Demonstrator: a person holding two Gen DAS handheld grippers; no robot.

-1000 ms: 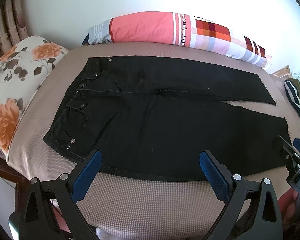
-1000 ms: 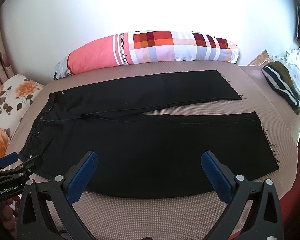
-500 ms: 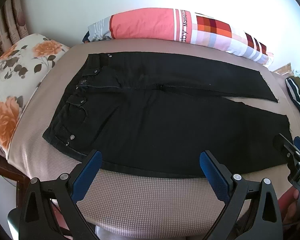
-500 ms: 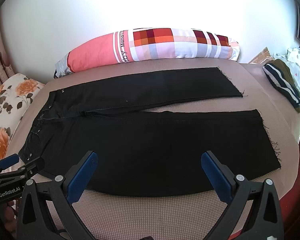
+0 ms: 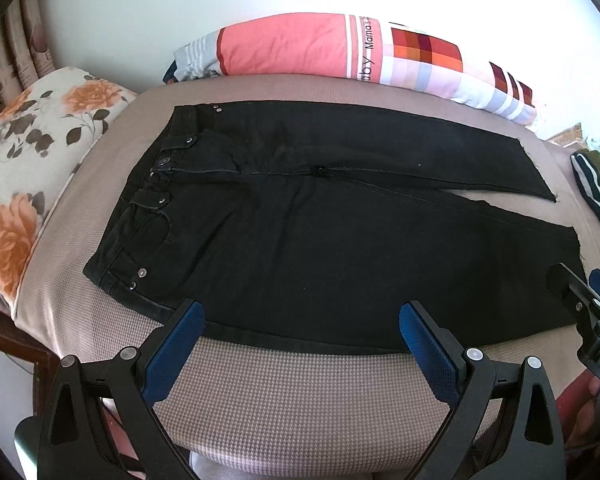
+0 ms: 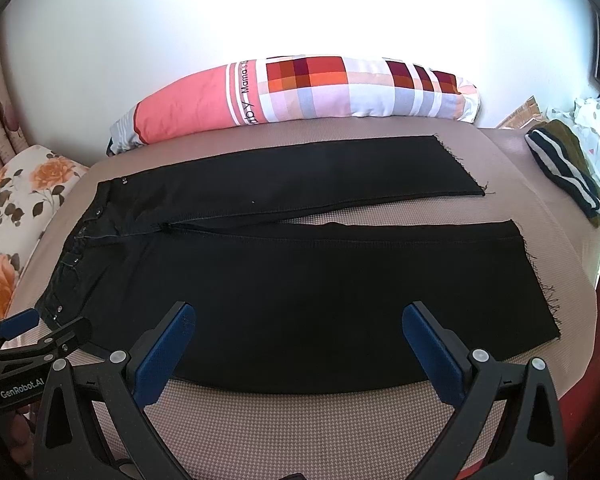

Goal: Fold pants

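Observation:
Black pants [image 5: 320,232] lie flat on a brown bed, waistband to the left, both legs spread apart toward the right with frayed hems [image 6: 540,280]. My left gripper [image 5: 300,332] hovers open over the near edge of the pants, just right of the waistband corner. My right gripper [image 6: 300,336] hangs open over the near leg's lower edge, holding nothing. Each gripper shows at the side of the other's view: the right gripper [image 5: 584,288] by the near hem, the left gripper [image 6: 40,328] by the waistband corner.
A long pink and plaid pillow [image 6: 300,92] lies along the wall behind the pants. A floral pillow [image 5: 32,152] sits at the left end. Striped dark clothing [image 6: 564,172] is piled at the right end. The bed's near edge [image 5: 300,420] is directly under the grippers.
Both grippers have crept slightly forward and lower toward the near edge of the pants. The pants have not moved, and both grippers stay open.

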